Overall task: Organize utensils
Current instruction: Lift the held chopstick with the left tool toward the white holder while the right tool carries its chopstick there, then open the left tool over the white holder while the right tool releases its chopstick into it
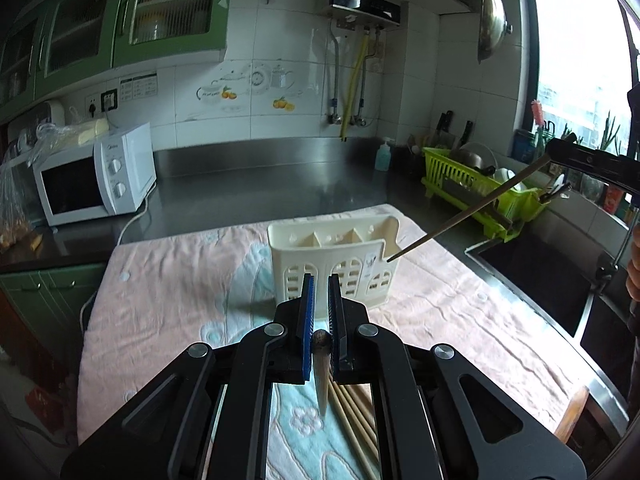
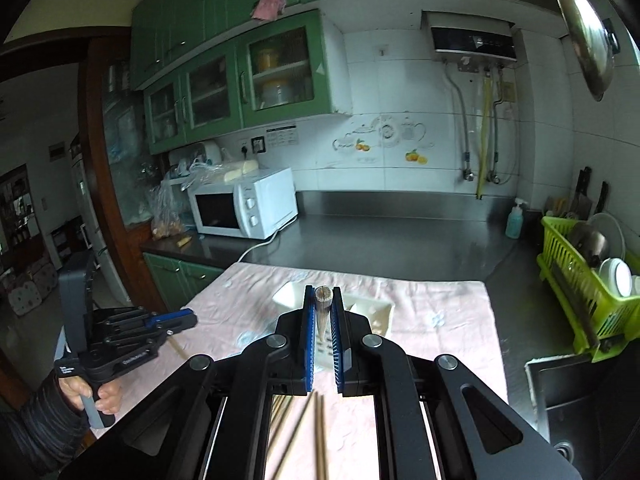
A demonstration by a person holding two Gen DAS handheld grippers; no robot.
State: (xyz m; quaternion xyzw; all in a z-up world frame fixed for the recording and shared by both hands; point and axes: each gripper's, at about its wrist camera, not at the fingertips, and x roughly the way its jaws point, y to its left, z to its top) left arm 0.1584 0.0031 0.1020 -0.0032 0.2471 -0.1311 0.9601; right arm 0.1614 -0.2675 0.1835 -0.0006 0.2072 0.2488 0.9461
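A cream utensil holder [image 1: 336, 260] with several compartments stands on a pink towel [image 1: 168, 292]. My left gripper [image 1: 321, 284] is shut on a wooden chopstick [image 1: 322, 372] that points down, just in front of the holder. My right gripper [image 2: 324, 294] is shut on another chopstick [image 2: 322, 312], above the holder [image 2: 368, 312]. In the left wrist view the right gripper [image 1: 592, 162] holds its chopstick [image 1: 468, 216] slanted, tip at the holder's right end. Several loose chopsticks [image 1: 360, 420] lie on the towel below; they also show in the right wrist view [image 2: 316, 436].
A white microwave [image 1: 92, 180] stands at the back left of the steel counter [image 1: 260, 184]. A green dish rack [image 1: 480, 184] with dishes sits right, next to a sink [image 1: 536, 280]. A soap bottle [image 1: 383, 156] stands at the back wall.
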